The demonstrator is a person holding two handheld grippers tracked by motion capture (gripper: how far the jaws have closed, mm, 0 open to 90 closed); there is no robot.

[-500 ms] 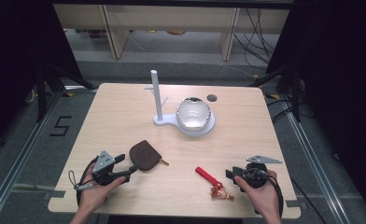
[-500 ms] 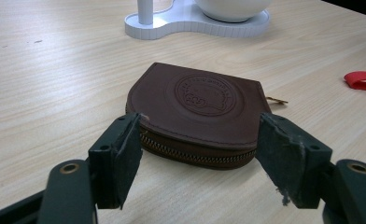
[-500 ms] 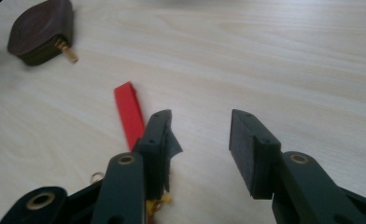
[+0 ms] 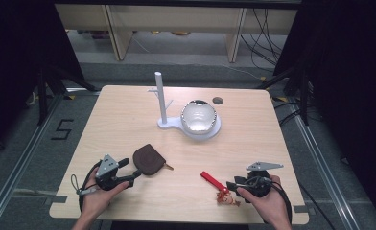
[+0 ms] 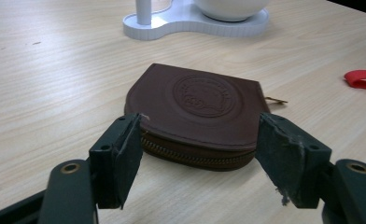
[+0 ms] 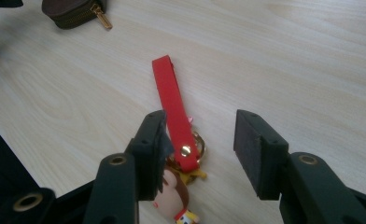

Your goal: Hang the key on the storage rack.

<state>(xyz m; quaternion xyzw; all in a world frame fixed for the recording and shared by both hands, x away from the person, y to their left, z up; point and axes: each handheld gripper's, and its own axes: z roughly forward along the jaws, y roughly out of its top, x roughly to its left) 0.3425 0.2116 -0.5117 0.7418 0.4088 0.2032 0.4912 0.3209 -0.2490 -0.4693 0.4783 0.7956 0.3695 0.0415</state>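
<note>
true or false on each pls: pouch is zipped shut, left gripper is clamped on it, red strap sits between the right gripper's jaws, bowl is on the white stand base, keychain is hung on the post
1. The brown pouch is zipped shut. True, as far as the near edge shows.
2. The left gripper is clamped on the pouch. False: its jaws stand open either side of the near edge, pads apart from it.
3. The red strap keychain lies between the jaws of the right gripper. True, and they are open, not pressing it.
4. The bowl sits on the white stand base. True.
5. The keychain hangs on the post. False: it lies flat on the table.
</note>
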